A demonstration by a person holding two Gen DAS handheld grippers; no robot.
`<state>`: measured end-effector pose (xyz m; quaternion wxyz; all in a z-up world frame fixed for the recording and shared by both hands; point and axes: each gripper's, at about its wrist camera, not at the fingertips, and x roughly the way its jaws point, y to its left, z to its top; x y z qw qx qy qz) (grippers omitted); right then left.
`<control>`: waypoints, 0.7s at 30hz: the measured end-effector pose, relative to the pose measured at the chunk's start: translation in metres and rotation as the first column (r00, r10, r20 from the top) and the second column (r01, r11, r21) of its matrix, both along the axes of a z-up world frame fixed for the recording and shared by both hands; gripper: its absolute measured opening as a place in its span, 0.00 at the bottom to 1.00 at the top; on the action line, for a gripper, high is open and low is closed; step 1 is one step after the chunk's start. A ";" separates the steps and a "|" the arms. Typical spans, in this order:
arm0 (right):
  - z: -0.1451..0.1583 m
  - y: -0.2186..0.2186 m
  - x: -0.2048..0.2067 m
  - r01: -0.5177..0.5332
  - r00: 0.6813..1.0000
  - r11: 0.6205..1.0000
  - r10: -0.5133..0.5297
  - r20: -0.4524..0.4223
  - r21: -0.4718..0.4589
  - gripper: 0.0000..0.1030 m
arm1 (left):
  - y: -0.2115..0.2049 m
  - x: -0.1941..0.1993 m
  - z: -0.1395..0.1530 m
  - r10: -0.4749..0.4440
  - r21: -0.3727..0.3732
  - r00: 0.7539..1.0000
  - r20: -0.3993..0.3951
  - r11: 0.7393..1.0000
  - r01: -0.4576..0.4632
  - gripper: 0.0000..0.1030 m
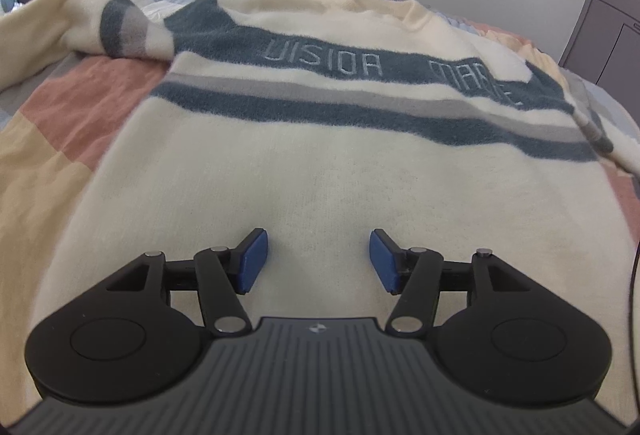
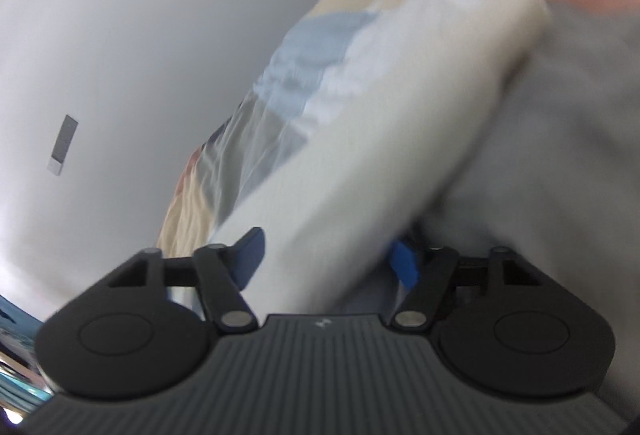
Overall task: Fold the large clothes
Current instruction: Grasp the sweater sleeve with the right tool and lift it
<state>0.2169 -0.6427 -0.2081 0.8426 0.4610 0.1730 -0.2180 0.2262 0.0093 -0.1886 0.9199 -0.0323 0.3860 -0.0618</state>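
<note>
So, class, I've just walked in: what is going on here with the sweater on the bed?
A person holding a gripper in each hand is folding a cream sweater with dark blue and grey stripes, spread on a bed with a patchwork cover. The left gripper hangs open over the plain lower part of the sweater, with nothing between its pads. In the blurred right wrist view, the right gripper has pale fabric between its fingers; whether it is gripping cannot be told.
</note>
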 end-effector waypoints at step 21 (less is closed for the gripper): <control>0.142 -0.013 0.036 -0.052 0.998 0.906 0.061 0.008 -0.421 0.09 | 0.016 -0.001 0.030 0.073 -0.031 0.997 0.039 0.997 -0.072 0.61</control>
